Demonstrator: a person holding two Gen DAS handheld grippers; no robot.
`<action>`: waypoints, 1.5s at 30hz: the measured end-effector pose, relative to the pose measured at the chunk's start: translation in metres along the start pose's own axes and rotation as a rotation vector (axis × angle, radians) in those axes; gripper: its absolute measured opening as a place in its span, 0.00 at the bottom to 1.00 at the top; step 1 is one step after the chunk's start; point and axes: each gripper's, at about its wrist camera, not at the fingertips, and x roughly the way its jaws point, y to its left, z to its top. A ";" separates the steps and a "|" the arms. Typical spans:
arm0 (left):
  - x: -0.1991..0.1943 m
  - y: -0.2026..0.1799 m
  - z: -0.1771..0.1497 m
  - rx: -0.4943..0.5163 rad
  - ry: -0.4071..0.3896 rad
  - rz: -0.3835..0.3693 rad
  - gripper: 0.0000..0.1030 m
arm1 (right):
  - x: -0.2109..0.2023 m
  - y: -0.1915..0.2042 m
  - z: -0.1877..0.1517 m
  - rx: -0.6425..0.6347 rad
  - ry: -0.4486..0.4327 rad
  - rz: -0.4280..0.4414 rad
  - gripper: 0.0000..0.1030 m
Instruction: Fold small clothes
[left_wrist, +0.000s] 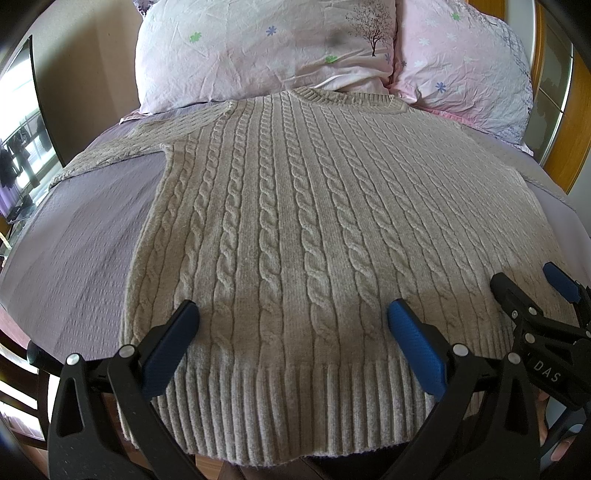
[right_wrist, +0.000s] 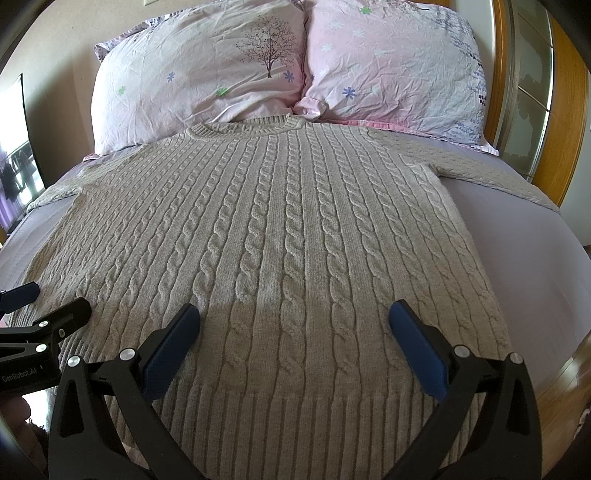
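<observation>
Left hand-held gripper (left_wrist: 293, 345) hovers low over the foot edge of the bed (left_wrist: 85, 236), fingers spread wide, nothing between them, its two blue pads (left_wrist: 170, 349) angled out above the ribbed hem of the sweater (left_wrist: 295, 206). Right hand-held gripper (right_wrist: 295, 345) sits in the same pose just beside it, also spread wide and holding nothing, pointing up the bed toward the head end. Each shows in the other's camera: the right one pokes in at the right edge of the left wrist view (left_wrist: 532, 291), the left one at the left edge of the right wrist view (right_wrist: 37, 306), so the two are side by side over the hem. One sweater, grey cable-knit, lies flat and face up along the middle of the bed, collar (right_wrist: 255, 127) touching the pillows, hem hanging slightly past the foot edge. Two sleeves, one stretched out toward each side edge of the bed: the left sleeve (left_wrist: 122, 147) and the right sleeve (right_wrist: 491, 170). Two pillows, pink with small flowers, side by side at the head edge: one with a printed tree (right_wrist: 199, 74), the other (right_wrist: 391, 62) next to it, touching. A wooden frame (right_wrist: 576, 122) runs along the right side.
</observation>
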 end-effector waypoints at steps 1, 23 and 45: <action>0.000 0.000 0.000 0.000 0.000 0.000 0.98 | 0.000 0.000 0.000 0.000 0.000 0.000 0.99; -0.002 0.001 0.002 0.018 -0.010 -0.003 0.98 | 0.001 -0.006 0.000 -0.063 -0.012 0.067 0.99; -0.009 0.128 0.107 -0.179 -0.375 -0.157 0.98 | 0.097 -0.479 0.105 1.202 -0.060 -0.102 0.45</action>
